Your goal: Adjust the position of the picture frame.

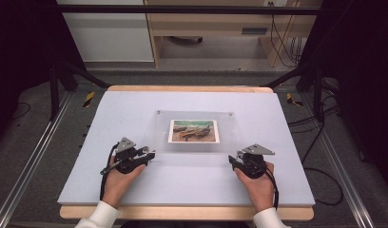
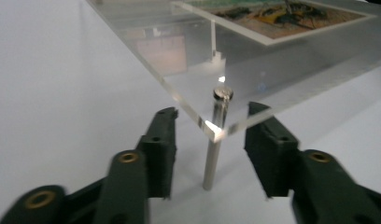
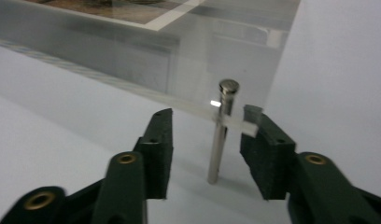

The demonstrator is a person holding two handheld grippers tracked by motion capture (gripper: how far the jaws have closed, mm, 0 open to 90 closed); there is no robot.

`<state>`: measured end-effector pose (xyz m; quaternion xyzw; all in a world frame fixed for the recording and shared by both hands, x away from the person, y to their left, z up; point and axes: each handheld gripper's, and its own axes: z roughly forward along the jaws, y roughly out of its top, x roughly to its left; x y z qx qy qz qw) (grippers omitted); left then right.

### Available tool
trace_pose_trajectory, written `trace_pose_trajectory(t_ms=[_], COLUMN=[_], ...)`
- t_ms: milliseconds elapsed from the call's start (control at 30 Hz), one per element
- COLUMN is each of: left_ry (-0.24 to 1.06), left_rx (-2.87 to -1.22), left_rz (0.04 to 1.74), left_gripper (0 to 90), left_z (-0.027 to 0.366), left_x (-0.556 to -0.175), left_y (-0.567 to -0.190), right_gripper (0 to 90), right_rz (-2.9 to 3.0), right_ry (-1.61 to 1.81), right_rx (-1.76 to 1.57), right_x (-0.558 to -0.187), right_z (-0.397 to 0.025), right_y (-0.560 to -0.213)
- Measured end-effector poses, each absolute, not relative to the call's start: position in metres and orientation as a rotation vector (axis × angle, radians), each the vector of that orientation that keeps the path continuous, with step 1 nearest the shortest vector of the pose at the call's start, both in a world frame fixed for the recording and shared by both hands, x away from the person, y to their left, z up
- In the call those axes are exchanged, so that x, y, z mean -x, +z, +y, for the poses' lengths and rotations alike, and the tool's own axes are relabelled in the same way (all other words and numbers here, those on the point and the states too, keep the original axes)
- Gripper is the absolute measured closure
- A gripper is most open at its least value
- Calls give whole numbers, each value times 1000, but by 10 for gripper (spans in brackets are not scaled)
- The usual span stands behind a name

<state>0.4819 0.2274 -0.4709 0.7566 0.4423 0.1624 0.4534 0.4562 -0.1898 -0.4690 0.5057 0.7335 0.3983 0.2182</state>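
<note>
A clear acrylic plate (image 1: 197,145) stands raised on thin metal pins over the white board, with a painted picture (image 1: 193,130) at its middle. My left gripper (image 1: 150,155) is at the plate's near left corner. In the left gripper view it (image 2: 212,111) is open, with its jaws on either side of the corner pin (image 2: 213,149) and apart from it. My right gripper (image 1: 233,160) is at the near right corner. It (image 3: 207,113) is also open, straddling that corner's pin (image 3: 220,140), and its right-hand pad looks very close to the plate's edge (image 3: 235,122).
The white board (image 1: 135,109) lies on a wooden table (image 1: 182,212). Metal rails (image 1: 30,156) run along both sides, and cables (image 1: 320,156) lie on the floor at the right. Furniture stands beyond the far edge.
</note>
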Motion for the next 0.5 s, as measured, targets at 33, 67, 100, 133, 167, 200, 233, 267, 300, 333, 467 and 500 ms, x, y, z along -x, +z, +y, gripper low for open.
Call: trace_pose_trajectory(t_ms=[33, 67, 100, 133, 167, 200, 233, 267, 300, 333, 467, 500], left_ry=[408, 412, 413, 416, 410, 410, 397, 382, 372, 370, 368, 371], left_rx=[-1873, -1889, -1886, -1885, -1886, -1886, -1883, -1893, -1895, -1892, -1871, -1860], left_rz=[1091, 1082, 1076, 1069, 1058, 1058, 1044, 1009, 1000, 995, 994, 990], left_gripper=[465, 380, 313, 271, 238, 197, 197, 127, 105, 93, 86, 85], left_z=[229, 231, 231, 232, 234, 234, 234, 235, 234, 234, 233, 233], left_x=[-480, -476, -474, -472, -470, -470, -469, -469, -469, -470, -471, -471], left_y=[-470, -467, -465, -464, -462, -462, -461, -460, -459, -459, -458, -457], right_gripper=[458, 357, 322, 281, 240, 212, 212, 163, 148, 137, 115, 115], right_rz=[2025, 2033, 2028, 2023, 2016, 2012, 2012, 2001, 1993, 1987, 1968, 1968], right_ry=[1097, 1090, 1092, 1098, 1106, 1121, 1121, 1139, 1148, 1155, 1193, 1193], right_rx=[-1397, -1387, -1387, -1375, -1372, -1368, -1368, -1340, -1345, -1334, -1300, -1300], right_x=[-453, -447, -444, -441, -439, -437, -437, -434, -434, -434, -434, -434], right_z=[-192, -197, -200, -202, -204, -206, -206, -209, -209, -210, -210, -210], right_y=[-468, -466, -464, -462, -461, -458, -458, -455, -453, -452, -448, -448])
